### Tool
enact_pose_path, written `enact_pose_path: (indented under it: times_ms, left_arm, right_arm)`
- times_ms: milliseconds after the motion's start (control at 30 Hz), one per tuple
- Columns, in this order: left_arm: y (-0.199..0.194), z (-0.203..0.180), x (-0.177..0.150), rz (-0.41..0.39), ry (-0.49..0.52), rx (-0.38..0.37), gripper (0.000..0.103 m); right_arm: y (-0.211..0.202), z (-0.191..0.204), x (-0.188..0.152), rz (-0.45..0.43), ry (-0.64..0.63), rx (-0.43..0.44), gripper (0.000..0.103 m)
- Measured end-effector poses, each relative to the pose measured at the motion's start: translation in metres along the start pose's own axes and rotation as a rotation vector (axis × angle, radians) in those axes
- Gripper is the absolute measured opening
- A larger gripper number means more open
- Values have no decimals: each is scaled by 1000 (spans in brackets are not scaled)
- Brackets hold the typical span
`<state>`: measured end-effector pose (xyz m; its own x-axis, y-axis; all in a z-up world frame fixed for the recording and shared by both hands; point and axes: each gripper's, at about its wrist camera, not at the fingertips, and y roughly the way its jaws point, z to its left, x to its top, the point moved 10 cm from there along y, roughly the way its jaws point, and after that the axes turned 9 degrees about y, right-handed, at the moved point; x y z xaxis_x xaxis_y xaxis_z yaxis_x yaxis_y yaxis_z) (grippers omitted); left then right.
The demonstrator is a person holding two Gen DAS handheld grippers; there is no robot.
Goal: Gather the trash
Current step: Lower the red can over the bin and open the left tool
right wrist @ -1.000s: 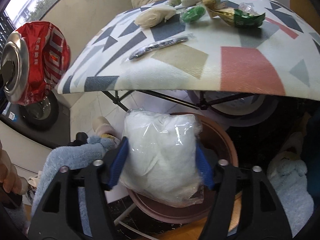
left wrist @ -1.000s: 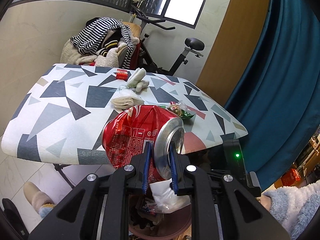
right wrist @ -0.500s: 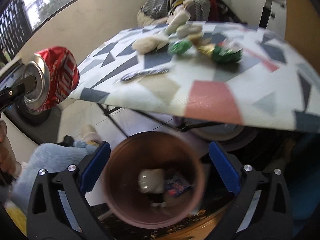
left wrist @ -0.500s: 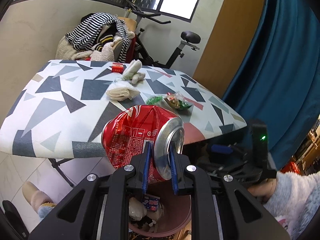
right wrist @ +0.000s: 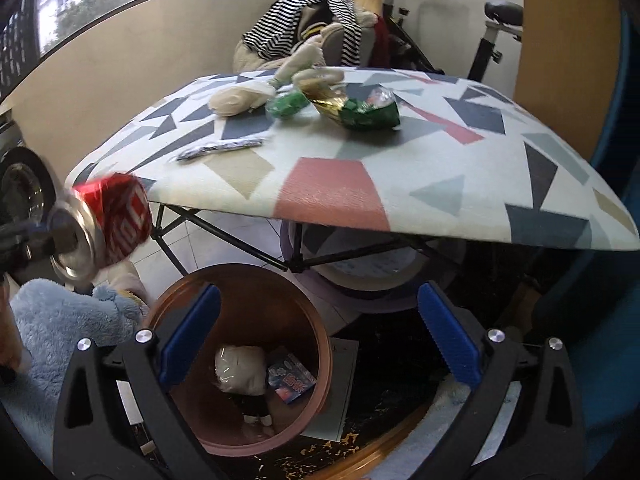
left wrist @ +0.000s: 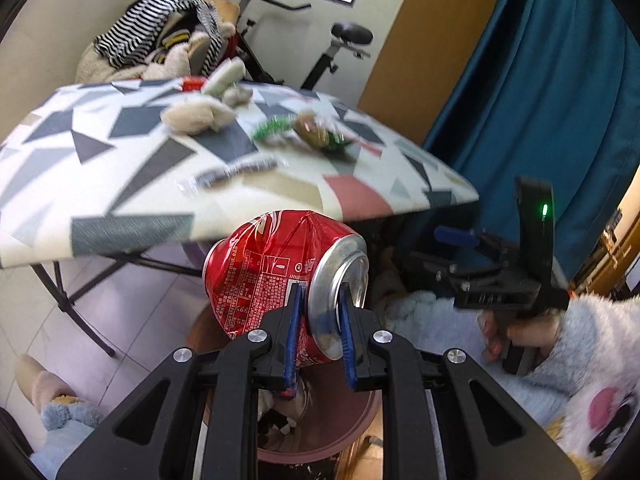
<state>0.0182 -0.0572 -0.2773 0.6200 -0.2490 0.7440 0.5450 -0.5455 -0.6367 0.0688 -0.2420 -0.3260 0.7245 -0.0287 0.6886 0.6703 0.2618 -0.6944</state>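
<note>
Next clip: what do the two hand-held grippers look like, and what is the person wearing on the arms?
Both are black plastic frames with silver screws and ridged blue pads. The right hand-held gripper carries a green indicator light. The left hand-held gripper looks the same build. A fluffy pale-blue sleeve covers the right arm.

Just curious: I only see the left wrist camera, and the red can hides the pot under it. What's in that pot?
Observer: A white plastic-wrapped bundle and a small blue packet lie at the bottom of the brown pot.
Operator: Is the other gripper carrying anything?
Observer: No. The right gripper has just been opening; its jaws stand wide with nothing between them.
Operator: My table looks blurry. What's left there?
Observer: A green snack bag, sharp in the right wrist view, lies on the table.
</note>
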Motion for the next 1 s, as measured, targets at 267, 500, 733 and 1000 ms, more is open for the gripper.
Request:
enact_pose_path:
  times_ms: [267, 500, 733, 1000]
  left_arm:
    - [44, 7, -38, 160, -9, 12, 18]
    - [48, 7, -42, 164, -24, -8, 18]
    - [49, 5, -38, 159, -11, -4, 45]
    - [23, 24, -15, 26, -29, 109, 97]
  right_arm:
    - [7, -12, -4, 3, 26, -42, 97]
    - [7, -13, -5, 0, 29, -42, 97]
    - [7, -13, -7, 5, 30, -41, 97]
    - [8, -10, -8, 10, 17, -38, 97]
